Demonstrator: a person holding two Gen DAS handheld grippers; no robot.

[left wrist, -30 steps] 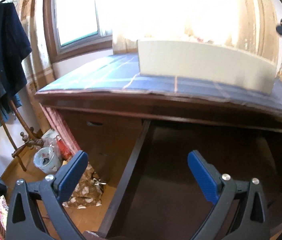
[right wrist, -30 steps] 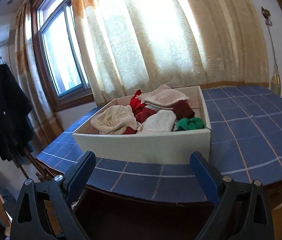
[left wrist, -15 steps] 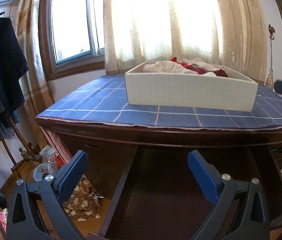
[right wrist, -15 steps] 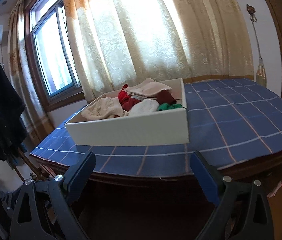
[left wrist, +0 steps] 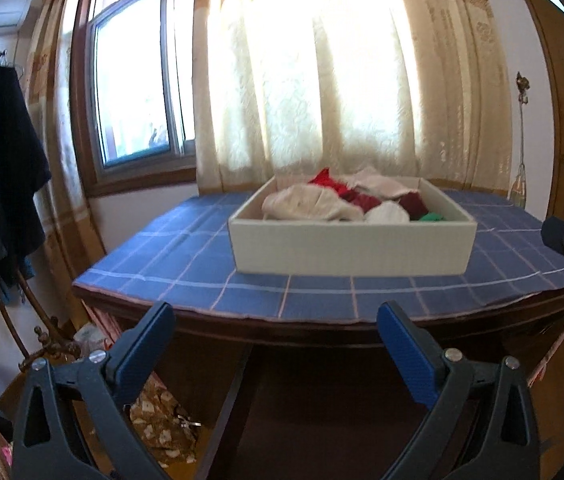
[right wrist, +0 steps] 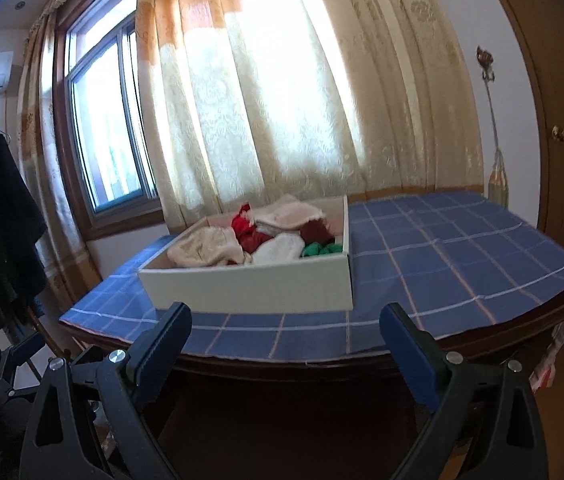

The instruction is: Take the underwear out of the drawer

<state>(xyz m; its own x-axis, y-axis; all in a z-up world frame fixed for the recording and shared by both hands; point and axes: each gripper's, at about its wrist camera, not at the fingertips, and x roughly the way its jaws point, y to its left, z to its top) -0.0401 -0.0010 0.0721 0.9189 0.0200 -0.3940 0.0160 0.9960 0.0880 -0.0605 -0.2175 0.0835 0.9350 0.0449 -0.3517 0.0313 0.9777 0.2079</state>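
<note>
A wooden table fills the middle of both views, under a blue checked cloth whose front edge hangs slightly ragged. Dark open space lies beneath, at lower centre. On the cloth sits one white rectangular box, the drawer, with bare cloth all around it. Inside is a heap of soft crumpled underwear: cream, red, white, green. The left gripper and right gripper, two in all, gape wide and empty short of the table edge.
</note>
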